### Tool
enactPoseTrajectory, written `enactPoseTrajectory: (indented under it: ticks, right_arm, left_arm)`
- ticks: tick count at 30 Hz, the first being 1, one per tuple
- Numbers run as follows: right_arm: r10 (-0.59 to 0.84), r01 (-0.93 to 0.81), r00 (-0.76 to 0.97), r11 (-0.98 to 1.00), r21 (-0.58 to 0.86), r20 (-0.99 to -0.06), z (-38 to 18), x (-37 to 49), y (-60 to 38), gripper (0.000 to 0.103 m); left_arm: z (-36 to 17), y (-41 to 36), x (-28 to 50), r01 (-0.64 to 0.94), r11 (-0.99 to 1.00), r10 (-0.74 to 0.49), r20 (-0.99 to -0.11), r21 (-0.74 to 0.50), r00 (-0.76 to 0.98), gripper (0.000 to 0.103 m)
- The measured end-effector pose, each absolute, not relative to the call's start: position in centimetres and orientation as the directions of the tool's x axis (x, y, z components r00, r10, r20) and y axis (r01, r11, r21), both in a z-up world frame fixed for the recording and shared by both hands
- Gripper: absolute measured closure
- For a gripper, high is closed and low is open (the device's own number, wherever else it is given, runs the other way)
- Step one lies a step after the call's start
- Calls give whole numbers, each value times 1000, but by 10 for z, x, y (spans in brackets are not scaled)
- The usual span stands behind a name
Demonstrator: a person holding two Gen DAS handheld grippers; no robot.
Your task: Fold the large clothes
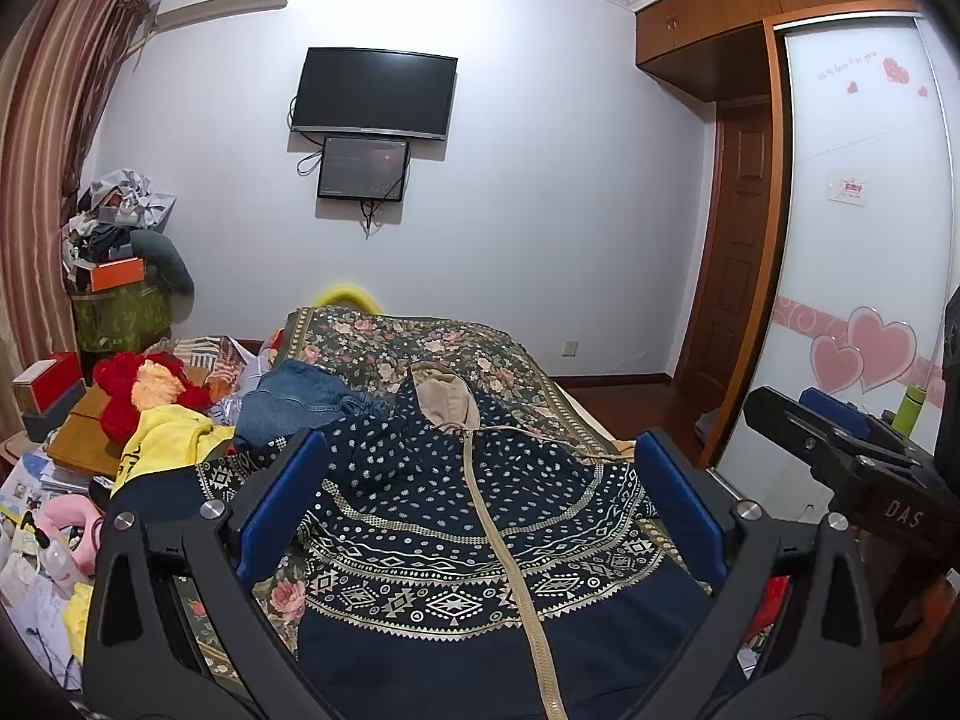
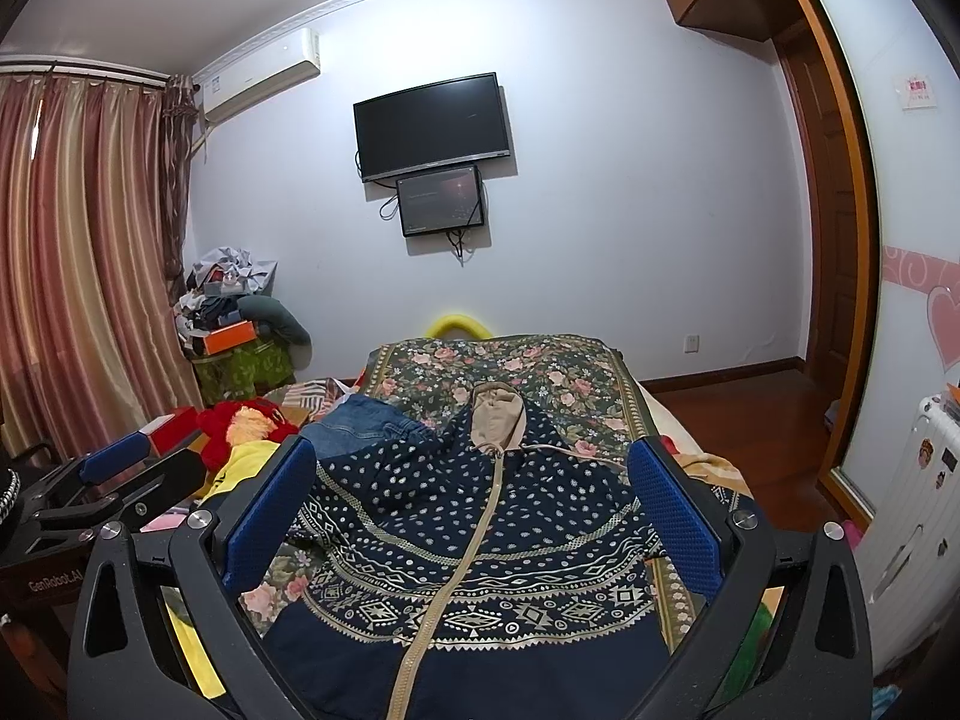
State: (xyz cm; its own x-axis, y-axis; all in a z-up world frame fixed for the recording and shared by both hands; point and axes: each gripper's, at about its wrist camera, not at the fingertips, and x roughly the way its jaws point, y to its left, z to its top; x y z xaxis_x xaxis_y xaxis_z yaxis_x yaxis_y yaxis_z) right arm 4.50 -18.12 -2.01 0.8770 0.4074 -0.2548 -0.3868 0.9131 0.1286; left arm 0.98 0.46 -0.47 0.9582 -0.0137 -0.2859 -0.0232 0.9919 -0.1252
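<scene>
Left wrist view: the left gripper (image 1: 480, 498) has its blue pads (image 1: 282, 498) spread wide with nothing between them, hanging above a navy patterned zip hoodie (image 1: 456, 540) laid flat on the floral bedspread (image 1: 390, 336), beige hood (image 1: 444, 396) pointing toward the wall TV (image 1: 373, 93). Jeans (image 1: 300, 402) sit just left of it.

Right wrist view: the right gripper (image 2: 474, 516) is wide open too, empty, over the same hoodie (image 2: 474, 534). The left gripper (image 2: 114, 480) pokes in at the left edge.
</scene>
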Motion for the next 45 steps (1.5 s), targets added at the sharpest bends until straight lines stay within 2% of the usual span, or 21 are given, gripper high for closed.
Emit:
enactPoseTrajectory:
  ticks: [17,28,35,45]
  right_arm:
    - [399,-377,875,917,131,-275,-22,51,-180,0]
    - [387,-364,858,922,130,-338,-29,77,-170,0]
    - [358,-346,824,932,112,-438,-47,116,-156,0]
    - [277,-311,722,948,60,-634,-101,185,-125,0]
  left_arm:
    - [-13,8,24,-28,989,-19,-316,-143,948,0]
    - [-25,24,52,-57,986,-3,-359,-157,933,0]
    - [-37,59,79,-126,981,56,-408,-146,911,0]
    - [-85,152,122,-342,928,213,-539,-150,815,0]
